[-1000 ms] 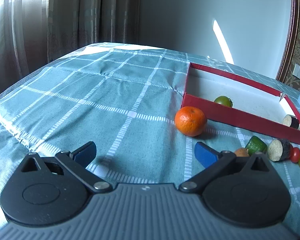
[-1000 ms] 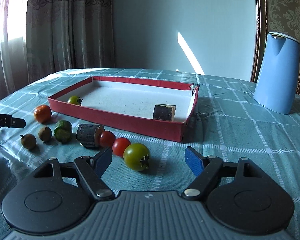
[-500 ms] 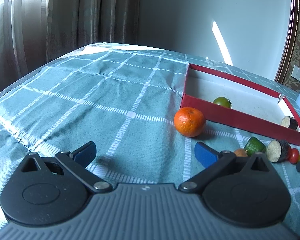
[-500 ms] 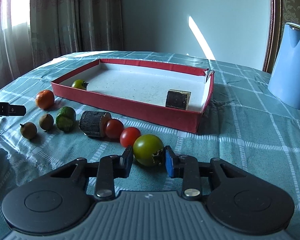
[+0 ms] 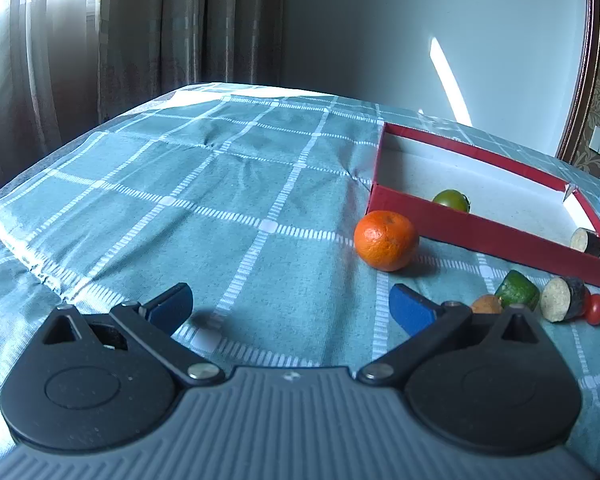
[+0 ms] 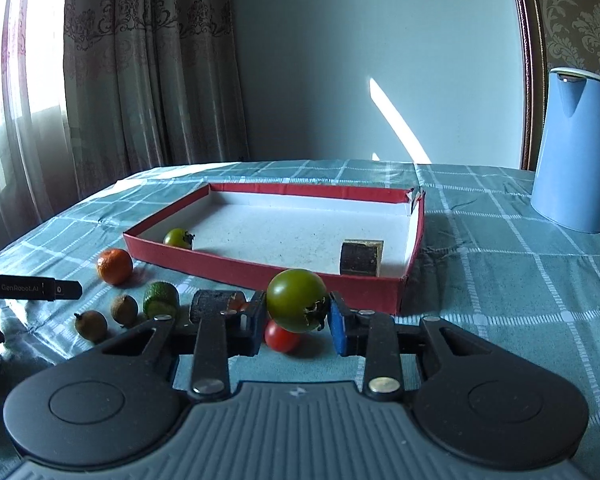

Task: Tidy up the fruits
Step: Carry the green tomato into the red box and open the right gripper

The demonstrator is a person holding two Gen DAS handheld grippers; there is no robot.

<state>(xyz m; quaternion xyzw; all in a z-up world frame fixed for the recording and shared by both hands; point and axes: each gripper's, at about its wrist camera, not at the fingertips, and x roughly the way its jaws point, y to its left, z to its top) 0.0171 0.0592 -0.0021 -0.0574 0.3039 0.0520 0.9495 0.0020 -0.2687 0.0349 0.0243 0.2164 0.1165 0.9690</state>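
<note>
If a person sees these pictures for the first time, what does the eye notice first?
First, the green tomato gripped in the right claw, lifted in front of the red tray. Next, the bright orange on the checked cloth beside the tray, ahead of the open left claw.

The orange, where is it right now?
The orange sits on the tablecloth, just outside the red box's near-left corner in the left wrist view, ahead of the open left gripper.

We note the tray mid-table on the cloth; one tomato in its near-left corner, a cut block near its right wall. Along the tray's front edge: mandarin, then smaller fruits. Jug at the far-right edge.
</note>
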